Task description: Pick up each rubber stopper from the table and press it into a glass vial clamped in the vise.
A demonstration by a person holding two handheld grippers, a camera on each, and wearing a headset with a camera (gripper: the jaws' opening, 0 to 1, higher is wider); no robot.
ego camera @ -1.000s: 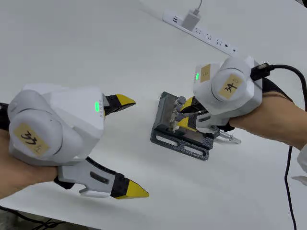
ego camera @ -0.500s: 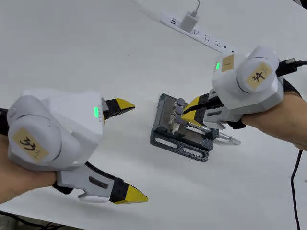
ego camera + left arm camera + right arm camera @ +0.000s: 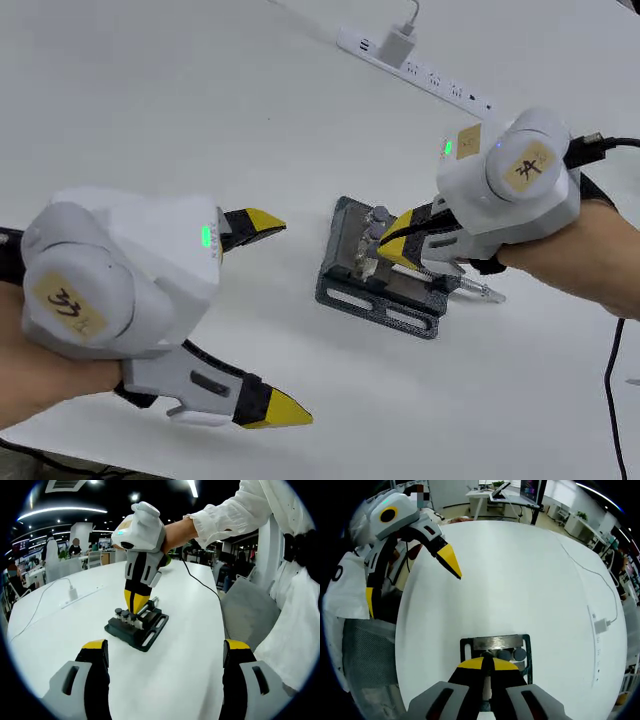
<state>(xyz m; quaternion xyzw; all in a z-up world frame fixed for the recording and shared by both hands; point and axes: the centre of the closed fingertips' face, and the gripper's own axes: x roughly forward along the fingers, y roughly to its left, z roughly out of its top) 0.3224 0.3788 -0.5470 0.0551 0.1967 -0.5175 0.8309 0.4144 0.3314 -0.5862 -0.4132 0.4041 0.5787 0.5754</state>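
Stoppers first: the rubber stoppers (image 3: 512, 655) that can be made out are small grey caps sitting on top of the glass vials (image 3: 364, 264), which stand in a row clamped in the vise (image 3: 375, 292). How deep each one is seated is too small to tell.

The right gripper (image 3: 389, 241) hangs directly over the vise, angled down, with its yellow tips just above the capped vials. Its jaws are drawn together, and nothing shows between them in the right gripper view. The left gripper (image 3: 281, 316) is held well to the left of the vise, above the white surface (image 3: 150, 120). Its jaws are spread wide and hold nothing. A power strip (image 3: 415, 68) lies on the far side of the vise, well apart from it.

A stopper of this kind is probably light, soft and somewhat tacky, so it should not slip from the jaws, though a hard pinch would squash it out of round. The best hold is likely across the sides of its wider top part, leaving the narrower plug end free to enter a vial mouth.

The glass is the delicate party (thin walls, already squeezed by the vise). Any pressing ought to run straight down the vial's axis, gently, since a sideways shove could tip or crack it. Closed tips laid flat on a stopper's top would probably spread the push well.
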